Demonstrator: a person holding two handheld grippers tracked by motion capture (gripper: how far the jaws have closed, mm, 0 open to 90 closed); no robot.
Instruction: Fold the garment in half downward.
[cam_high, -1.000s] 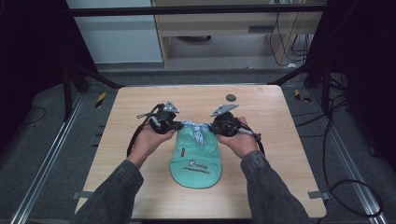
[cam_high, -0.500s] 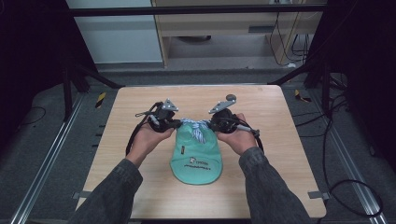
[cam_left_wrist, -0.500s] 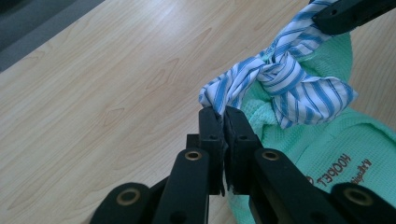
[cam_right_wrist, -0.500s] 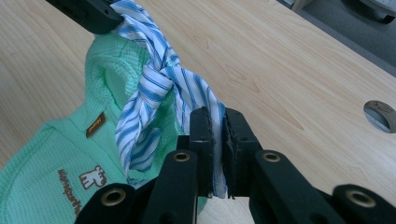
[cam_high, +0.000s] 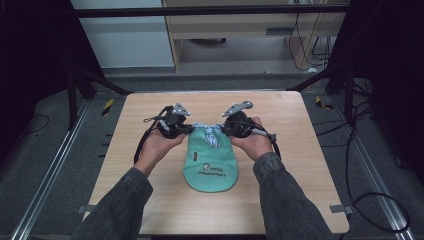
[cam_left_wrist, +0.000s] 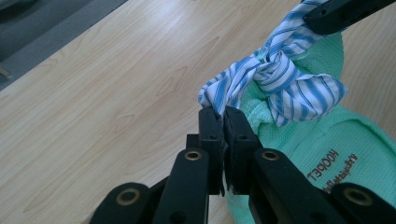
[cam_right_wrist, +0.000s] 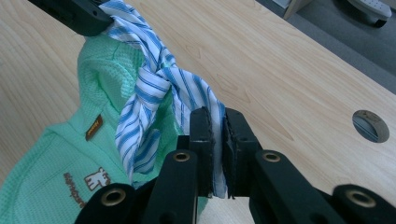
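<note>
- The wooden table (cam_high: 150, 200) carries everything, with a round hole (cam_right_wrist: 371, 125) in its top.
- A green garment (cam_high: 210, 162) lies flat at the table's middle.
- A blue-striped cloth (cam_left_wrist: 280, 79), knotted, sits at the garment's far end.
- The left gripper (cam_left_wrist: 223, 116) has its jaws clamped on one end of the cloth.
- The right gripper (cam_right_wrist: 215, 122) pinches the other end.

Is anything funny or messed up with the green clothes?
Nothing looks damaged. The green garment lies flat on the table; its blue-striped ties are knotted, each end pinched by a hand-held gripper.
</note>
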